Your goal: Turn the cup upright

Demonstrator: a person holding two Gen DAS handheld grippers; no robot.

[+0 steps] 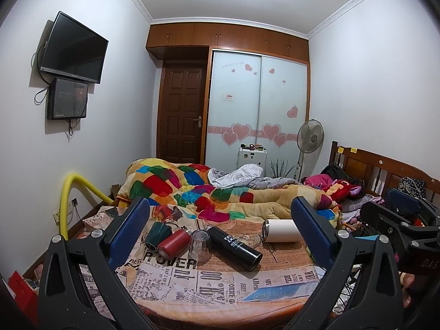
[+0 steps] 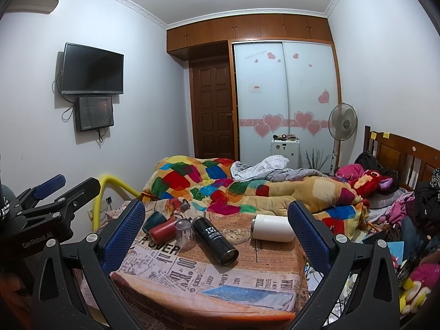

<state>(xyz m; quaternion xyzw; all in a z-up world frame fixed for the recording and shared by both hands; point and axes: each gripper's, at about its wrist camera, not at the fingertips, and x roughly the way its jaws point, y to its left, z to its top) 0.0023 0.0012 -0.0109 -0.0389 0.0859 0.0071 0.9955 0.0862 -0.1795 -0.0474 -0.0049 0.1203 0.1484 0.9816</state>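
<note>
Several cups lie on a small table with a newspaper-print cloth [image 1: 192, 283]. A black tumbler [image 1: 233, 247] lies on its side in the middle, a white one [image 1: 282, 230] at the right, a red one [image 1: 173, 243] and a dark green one [image 1: 157, 233] at the left. A clear glass [image 1: 200, 243] stands upside down beside the red cup. The same cups show in the right wrist view: black [image 2: 214, 240], white [image 2: 273, 227], red [image 2: 163, 230], green [image 2: 154, 220], glass [image 2: 184, 232]. My left gripper [image 1: 220, 211] and right gripper [image 2: 217, 214] are open, empty, held short of the table.
A bed with a colourful quilt [image 1: 209, 189] lies behind the table. A flat glass ashtray [image 2: 236, 233] sits between the black and white cups. A yellow padded rail [image 1: 68, 200] stands at the left. The other gripper shows at the right edge [image 1: 407, 220] and at the left edge [image 2: 49, 203].
</note>
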